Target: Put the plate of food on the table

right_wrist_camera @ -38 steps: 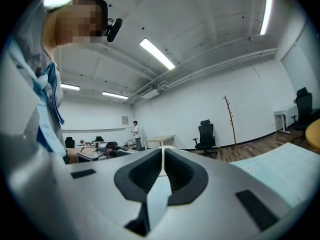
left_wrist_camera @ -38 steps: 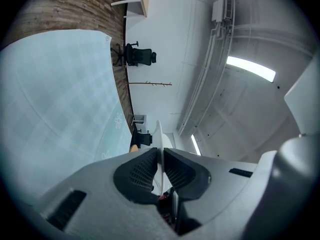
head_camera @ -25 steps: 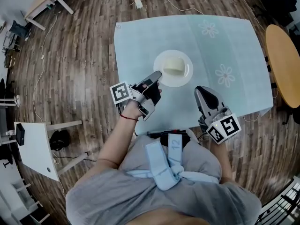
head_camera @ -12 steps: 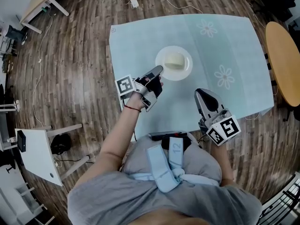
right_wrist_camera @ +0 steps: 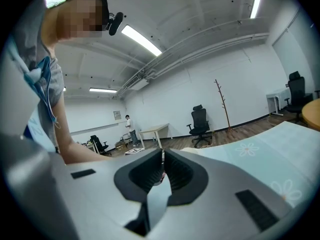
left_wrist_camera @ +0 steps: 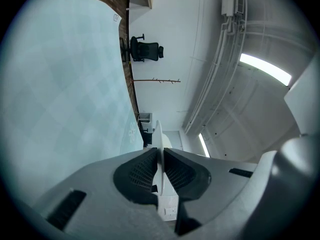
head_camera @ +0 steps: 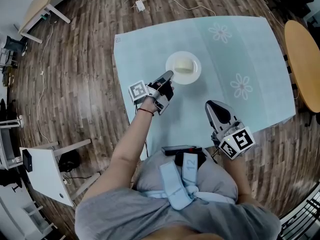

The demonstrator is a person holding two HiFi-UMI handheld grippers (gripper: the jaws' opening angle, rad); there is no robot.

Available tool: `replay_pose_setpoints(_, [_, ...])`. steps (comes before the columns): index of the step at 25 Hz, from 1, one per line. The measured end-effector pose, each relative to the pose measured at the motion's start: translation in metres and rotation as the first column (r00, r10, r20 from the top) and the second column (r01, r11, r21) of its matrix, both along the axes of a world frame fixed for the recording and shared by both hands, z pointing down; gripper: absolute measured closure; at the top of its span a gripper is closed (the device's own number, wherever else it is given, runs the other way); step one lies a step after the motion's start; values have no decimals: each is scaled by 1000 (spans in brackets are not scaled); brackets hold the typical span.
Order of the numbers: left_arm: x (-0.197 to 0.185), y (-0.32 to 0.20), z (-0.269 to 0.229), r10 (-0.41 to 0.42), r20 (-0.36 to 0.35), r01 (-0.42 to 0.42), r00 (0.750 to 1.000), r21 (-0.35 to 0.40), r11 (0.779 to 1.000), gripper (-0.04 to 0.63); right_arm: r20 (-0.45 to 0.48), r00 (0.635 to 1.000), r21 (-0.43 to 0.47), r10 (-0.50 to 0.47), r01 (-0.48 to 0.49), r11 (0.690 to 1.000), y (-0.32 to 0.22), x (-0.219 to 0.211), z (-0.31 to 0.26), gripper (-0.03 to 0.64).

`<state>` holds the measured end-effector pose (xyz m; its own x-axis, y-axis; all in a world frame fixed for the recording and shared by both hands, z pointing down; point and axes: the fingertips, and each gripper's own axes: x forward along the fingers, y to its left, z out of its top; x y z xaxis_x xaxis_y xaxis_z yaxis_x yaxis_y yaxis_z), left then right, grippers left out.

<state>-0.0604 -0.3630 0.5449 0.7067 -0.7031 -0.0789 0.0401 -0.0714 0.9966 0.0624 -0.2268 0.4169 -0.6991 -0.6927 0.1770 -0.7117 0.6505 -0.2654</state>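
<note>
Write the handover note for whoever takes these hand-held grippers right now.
Left hand-held gripper: shut on the rim of the plate.
Right hand-held gripper: shut, empty, held above the table's near edge.
The plate, with a pale block of food, is over the middle of the blue-clothed table. I can't tell whether it rests there yet.
Left to do: set it down if needed, open the left jaws, draw back.
</note>
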Motion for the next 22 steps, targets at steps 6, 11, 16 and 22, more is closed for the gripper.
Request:
replay_pose_setpoints(6, [-3, -24, 30, 3, 8, -3, 1000, -2, 1000, 565, -12, 1000, -10, -2, 2, 1000, -11, -7, 10, 583])
replay_pose_setpoints(11, [-1, -32, 60, -7, 28, 8, 1000, -57, 998, 563, -54, 998, 1, -34, 34, 999, -23, -12, 24, 583])
replay_pose_setpoints(16, [3, -40, 79, -23, 19, 25, 1000, -90, 996, 564, -62, 998, 20, -27, 29, 999, -48, -16, 43, 583])
replay_pose_setpoints(22, [4, -44, 85, -24, 20, 26, 1000, -66, 998, 563, -86, 996, -5, -8, 8, 1000, -70, -26, 90, 583])
